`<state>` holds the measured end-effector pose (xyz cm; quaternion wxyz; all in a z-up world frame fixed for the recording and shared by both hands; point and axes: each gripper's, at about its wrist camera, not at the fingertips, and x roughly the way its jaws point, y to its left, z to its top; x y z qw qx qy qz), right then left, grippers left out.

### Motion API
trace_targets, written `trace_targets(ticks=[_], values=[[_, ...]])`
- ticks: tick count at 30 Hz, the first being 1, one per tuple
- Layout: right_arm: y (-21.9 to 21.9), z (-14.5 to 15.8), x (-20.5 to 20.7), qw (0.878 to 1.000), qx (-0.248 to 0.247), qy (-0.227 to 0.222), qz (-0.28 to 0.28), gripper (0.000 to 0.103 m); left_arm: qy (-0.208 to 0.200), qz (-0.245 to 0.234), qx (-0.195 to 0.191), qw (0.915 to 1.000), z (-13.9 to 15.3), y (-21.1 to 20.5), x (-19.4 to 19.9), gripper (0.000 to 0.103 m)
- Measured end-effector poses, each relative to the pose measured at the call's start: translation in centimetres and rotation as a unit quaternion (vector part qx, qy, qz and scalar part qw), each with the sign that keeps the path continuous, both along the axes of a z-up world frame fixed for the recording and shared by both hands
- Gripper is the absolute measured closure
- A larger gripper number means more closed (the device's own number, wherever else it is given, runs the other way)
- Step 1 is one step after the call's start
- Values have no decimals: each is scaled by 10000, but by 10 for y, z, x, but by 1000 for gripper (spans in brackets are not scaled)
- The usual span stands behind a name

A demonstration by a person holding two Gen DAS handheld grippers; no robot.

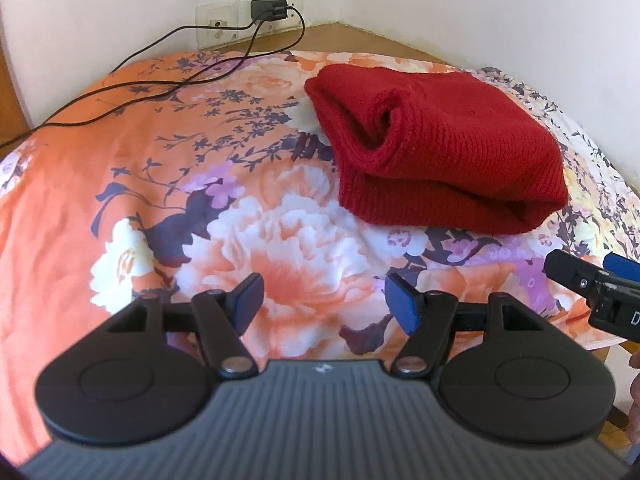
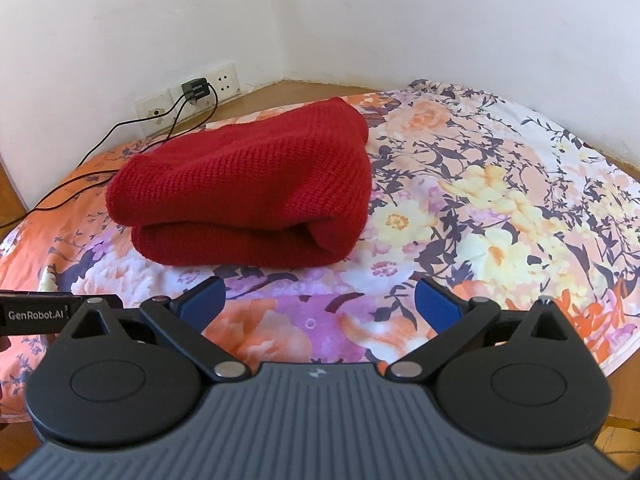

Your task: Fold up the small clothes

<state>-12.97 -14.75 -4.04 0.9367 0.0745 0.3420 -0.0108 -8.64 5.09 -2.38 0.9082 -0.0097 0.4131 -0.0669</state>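
Four fingers (image 1: 250, 294) spread empty before one folded red knit (image 2: 248, 192)

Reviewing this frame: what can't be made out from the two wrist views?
- Red knitted garment: folded over itself, so its type and inner layers are hidden in both views.
- Black cables: ends run off the left edge, both views.
- Right hand-held gripper: cut off by the left wrist view's right edge.
- Surface under the floral cloth: covered.
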Motion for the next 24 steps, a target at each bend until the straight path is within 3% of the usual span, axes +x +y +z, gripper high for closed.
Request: trace_targets(ticks=[24], values=[[-1,-2,1,10000,-17,68,-29,0,-16,-74,96,9999,-4,-6,0,35]])
